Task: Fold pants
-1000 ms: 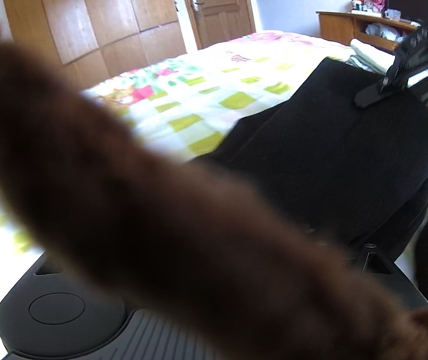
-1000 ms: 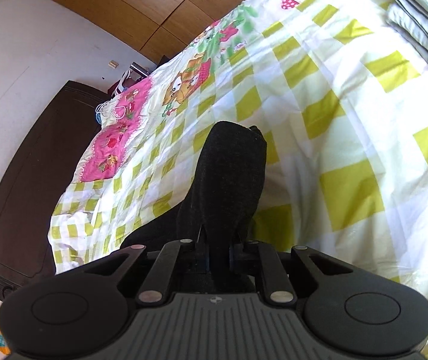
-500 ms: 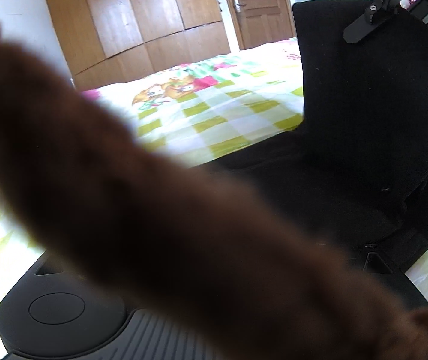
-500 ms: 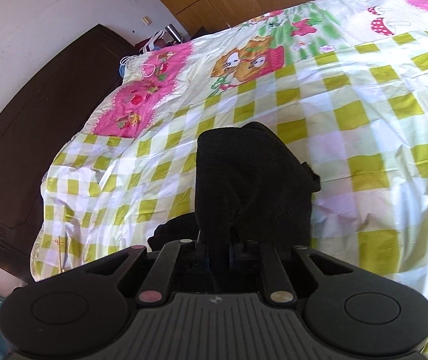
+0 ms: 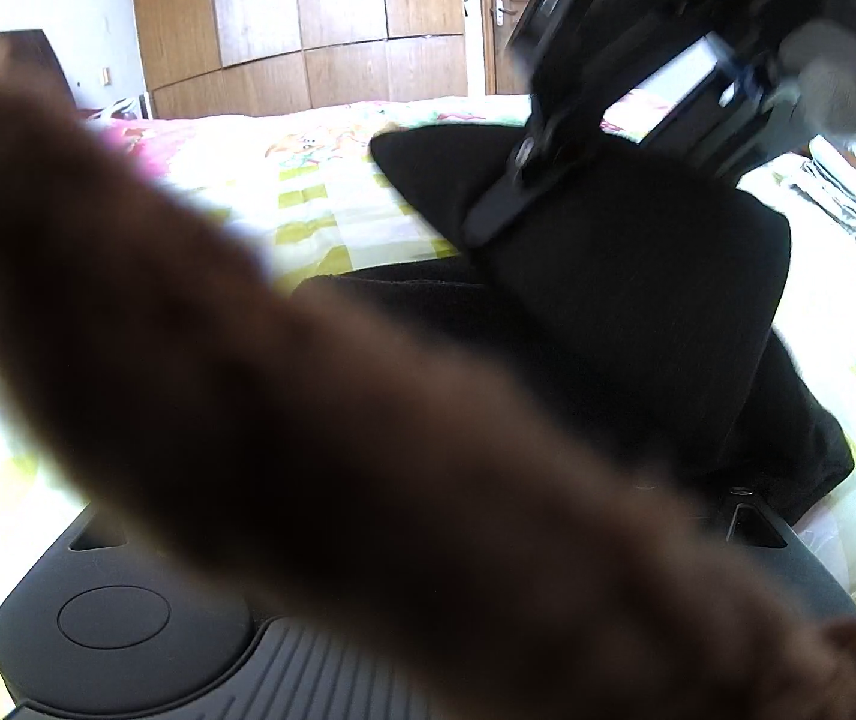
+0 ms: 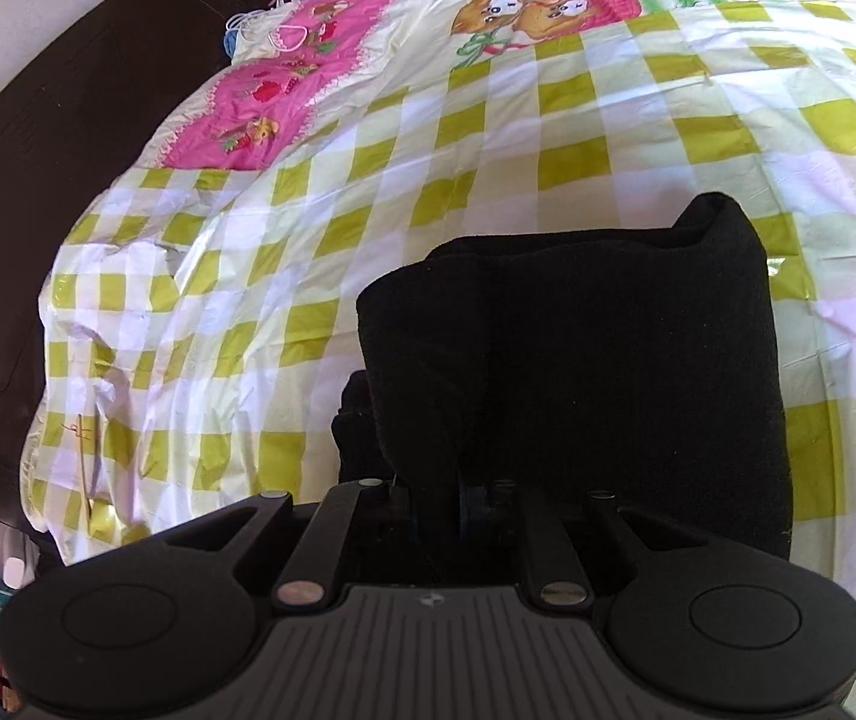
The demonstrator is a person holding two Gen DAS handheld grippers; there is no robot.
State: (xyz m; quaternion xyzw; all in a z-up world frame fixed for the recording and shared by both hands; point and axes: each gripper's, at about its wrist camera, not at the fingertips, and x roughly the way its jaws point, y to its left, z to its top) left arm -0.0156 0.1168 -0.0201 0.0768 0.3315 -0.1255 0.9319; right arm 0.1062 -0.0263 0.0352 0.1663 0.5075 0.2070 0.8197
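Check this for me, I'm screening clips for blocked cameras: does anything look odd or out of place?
Yes. A blurred brown furry strip lies diagonally right across the left wrist lens, hiding the left claw and much of the black pants. The right wrist view is unobstructed, showing the right claw shut on the pants.

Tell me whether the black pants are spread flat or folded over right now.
Partly folded: the right gripper holds one end of the black pants doubled over above the checked bedspread.

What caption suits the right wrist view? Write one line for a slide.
Right tool shut on soft black fabric pants, lifting a fold above the green-and-white checked bedsheet.
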